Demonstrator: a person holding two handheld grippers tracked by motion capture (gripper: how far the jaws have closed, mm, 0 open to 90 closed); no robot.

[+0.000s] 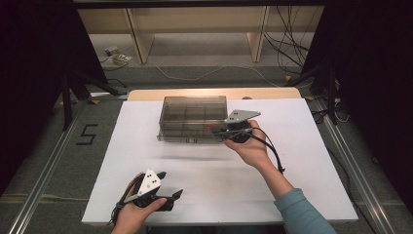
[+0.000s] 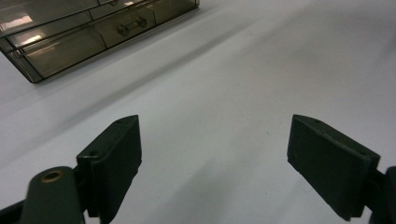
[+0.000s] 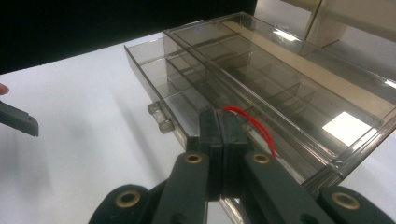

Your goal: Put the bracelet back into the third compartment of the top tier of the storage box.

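1. At the near left of the white desk (image 1: 219, 185), the left tongs (image 1: 169, 184) sit in the person's left hand (image 1: 134, 214), low over the bare surface and well apart from the box.
2. In the left gripper view these left tongs stand wide open, with one dark pad (image 2: 114, 154) on each side and nothing but white desk between them.
3. Farther along, toward the far middle of the desk, lies the smoky clear plastic organizer box (image 1: 195, 117), flat on the surface, with its shallow drawer (image 1: 187, 135) pulled partly out toward the person.
4. The drawer is split into small compartments, and a small clear handle (image 3: 159, 119) juts from its front wall.
5. At the box's right front corner, the right tongs (image 1: 217, 130) are held by the right hand (image 1: 251, 148), whose sleeve is teal.
6. In the right gripper view the right tongs (image 3: 219, 135) are closed, pads pressed together right at the drawer's front edge.
7. A thin red loop (image 3: 254, 126) shows just behind the pads, inside the drawer; whether the pads pinch it I cannot tell.
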